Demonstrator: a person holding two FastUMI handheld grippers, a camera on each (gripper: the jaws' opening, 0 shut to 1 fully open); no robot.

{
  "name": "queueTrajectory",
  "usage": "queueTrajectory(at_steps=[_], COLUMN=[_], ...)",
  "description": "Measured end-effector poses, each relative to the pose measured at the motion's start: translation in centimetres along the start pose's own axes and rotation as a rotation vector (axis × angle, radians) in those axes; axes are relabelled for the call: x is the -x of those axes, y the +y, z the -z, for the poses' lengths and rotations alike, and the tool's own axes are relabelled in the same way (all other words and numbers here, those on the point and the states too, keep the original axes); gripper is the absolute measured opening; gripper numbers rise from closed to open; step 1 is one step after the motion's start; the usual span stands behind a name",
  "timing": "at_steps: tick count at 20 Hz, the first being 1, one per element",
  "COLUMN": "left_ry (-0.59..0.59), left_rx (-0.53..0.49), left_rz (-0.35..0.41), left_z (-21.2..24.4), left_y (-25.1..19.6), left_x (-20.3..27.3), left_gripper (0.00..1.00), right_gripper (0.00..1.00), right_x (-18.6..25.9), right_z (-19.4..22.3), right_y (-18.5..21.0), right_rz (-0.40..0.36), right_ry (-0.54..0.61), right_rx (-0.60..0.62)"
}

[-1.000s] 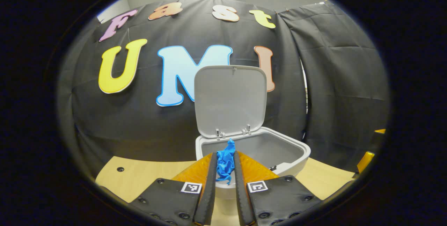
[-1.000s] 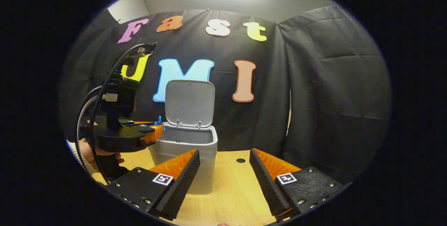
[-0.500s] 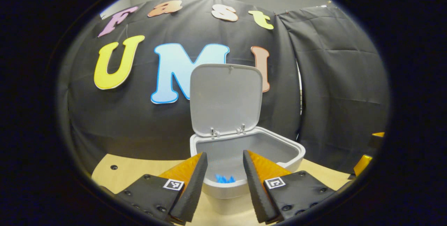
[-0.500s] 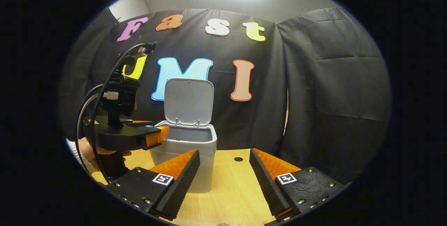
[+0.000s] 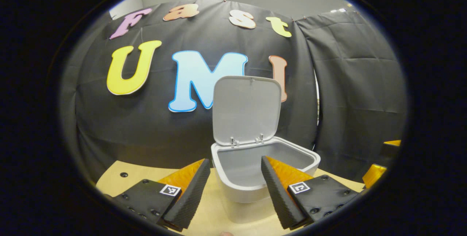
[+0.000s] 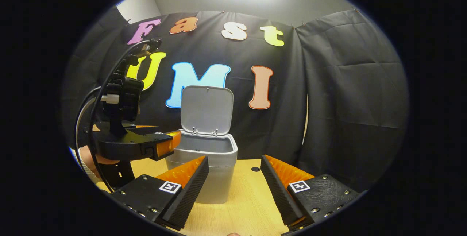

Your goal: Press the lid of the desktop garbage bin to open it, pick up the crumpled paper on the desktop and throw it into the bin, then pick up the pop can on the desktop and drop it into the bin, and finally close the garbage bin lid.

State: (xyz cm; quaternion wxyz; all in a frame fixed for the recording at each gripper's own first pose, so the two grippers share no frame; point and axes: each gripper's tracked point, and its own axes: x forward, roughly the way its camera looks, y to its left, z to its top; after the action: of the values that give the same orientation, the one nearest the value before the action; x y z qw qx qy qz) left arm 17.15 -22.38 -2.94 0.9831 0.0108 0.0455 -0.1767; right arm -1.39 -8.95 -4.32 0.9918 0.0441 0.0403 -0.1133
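The grey desktop bin (image 5: 233, 188) stands on the wooden table with its lid (image 5: 246, 110) swung up and upright at the back. My left gripper (image 5: 234, 160) is open and holds nothing; it sits just short of the bin's near rim, a little above it. The part of the bin's inside I can see is bare grey. In the right gripper view the bin (image 6: 211, 185) stands ahead and slightly left, lid (image 6: 207, 110) up. The left gripper (image 6: 166, 147), held by a hand (image 6: 87, 157), reaches toward the bin's left rim. My right gripper (image 6: 234, 158) is open and holds nothing, farther back above the table.
The wooden table (image 6: 248, 207) runs to the black cloth wall behind the bin. It has a small round hole on the left (image 5: 124, 174) and another hole (image 6: 255, 169) right of the bin. Orange parts of the other gripper (image 5: 377, 172) show at the far right.
The left gripper opened and let go of the blue crumpled paper, which fell into the bin and went out of sight. The gripper then drew back a little. The right gripper barely moved.
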Motion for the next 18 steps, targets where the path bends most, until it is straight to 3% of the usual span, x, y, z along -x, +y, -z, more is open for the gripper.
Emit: queueTrajectory(at_steps=[1, 3, 4, 18], left_ry=[-0.004, -0.013, -0.014, -0.015], left_rx=[0.0, -0.002, -0.005, 0.025], left_rz=[-0.007, -0.028, -0.04, -0.188], left_z=[-0.1, -0.2, -0.2, 0.1], left_y=[0.5, 2.0, 2.8, 11.6], left_x=[0.6, 1.9, 2.6, 13.6], left_gripper=[0.89, 0.89, 0.94, 0.94], right_gripper=[0.93, 0.95, 0.95, 0.95], right_x=[0.0, 0.1, 0.1, 2.6], right_z=[0.0, -0.1, 0.1, 1.7], right_y=[0.5, 1.7, 2.3, 11.9], right_rz=[-0.016, -0.044, -0.056, -0.303], right_ry=[0.001, 0.003, 0.007, 0.069], right_rx=[-0.001, 0.003, 0.01, 0.003])
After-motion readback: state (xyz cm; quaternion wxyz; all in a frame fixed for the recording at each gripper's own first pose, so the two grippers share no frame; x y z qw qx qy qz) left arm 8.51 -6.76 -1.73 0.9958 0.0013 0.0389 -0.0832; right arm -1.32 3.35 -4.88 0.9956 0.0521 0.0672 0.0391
